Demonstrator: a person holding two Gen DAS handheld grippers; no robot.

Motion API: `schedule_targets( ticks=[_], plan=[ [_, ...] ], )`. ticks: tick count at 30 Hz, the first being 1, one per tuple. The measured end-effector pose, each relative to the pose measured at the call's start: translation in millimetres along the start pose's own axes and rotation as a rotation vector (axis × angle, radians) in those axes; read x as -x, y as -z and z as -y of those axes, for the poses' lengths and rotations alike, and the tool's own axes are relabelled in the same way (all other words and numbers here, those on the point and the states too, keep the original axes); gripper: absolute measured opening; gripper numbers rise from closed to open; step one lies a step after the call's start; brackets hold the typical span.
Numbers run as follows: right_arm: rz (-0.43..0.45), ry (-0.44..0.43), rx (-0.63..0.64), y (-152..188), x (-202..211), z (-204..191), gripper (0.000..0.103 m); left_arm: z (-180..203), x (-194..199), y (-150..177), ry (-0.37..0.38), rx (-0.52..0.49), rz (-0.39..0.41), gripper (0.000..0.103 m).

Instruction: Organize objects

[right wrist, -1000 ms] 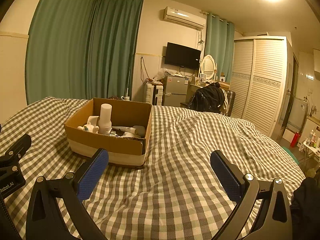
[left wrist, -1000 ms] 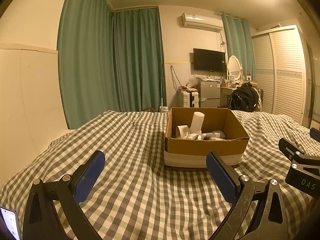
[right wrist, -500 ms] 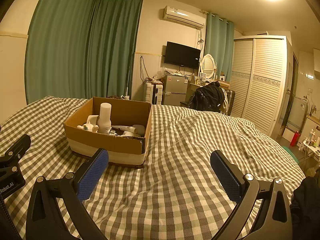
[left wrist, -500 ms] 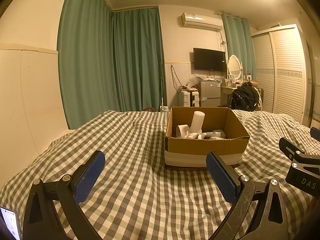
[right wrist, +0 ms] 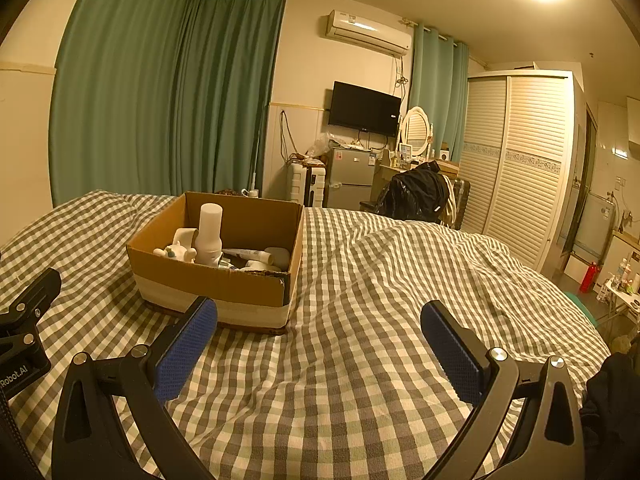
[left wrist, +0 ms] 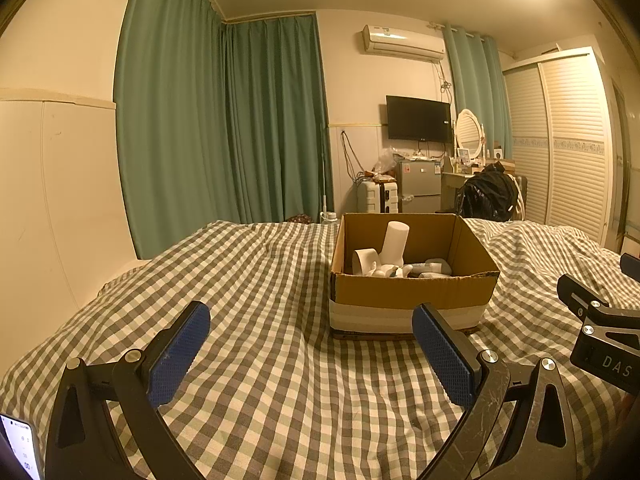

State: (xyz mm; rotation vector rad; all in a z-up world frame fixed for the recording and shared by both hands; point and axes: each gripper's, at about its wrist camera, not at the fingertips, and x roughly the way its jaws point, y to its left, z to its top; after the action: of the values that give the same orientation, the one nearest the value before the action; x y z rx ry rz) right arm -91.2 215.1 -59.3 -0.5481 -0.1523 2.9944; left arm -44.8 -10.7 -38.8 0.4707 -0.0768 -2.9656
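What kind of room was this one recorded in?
A bedroom, most likely: a bed with a checked cover, a louvred wardrobe, and a dressing mirror by a wall TV.

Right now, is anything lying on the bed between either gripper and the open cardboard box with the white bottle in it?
Nothing visible does. Only bare checked bedspread lies between the open left gripper and the brown cardboard box, and likewise ahead of the open right gripper. The tall white bottle stands inside, behind the box's near wall.
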Motion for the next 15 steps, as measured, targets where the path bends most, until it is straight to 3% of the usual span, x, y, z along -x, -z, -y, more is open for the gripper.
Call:
schedule_targets(
  ticks=[15],
  plan=[
    [-0.013, 0.002, 0.000, 4.7, -2.0, 0.5, 0.102, -0.2, -0.4, 0.1, 0.001, 0.000, 0.000, 0.103]
  ],
)
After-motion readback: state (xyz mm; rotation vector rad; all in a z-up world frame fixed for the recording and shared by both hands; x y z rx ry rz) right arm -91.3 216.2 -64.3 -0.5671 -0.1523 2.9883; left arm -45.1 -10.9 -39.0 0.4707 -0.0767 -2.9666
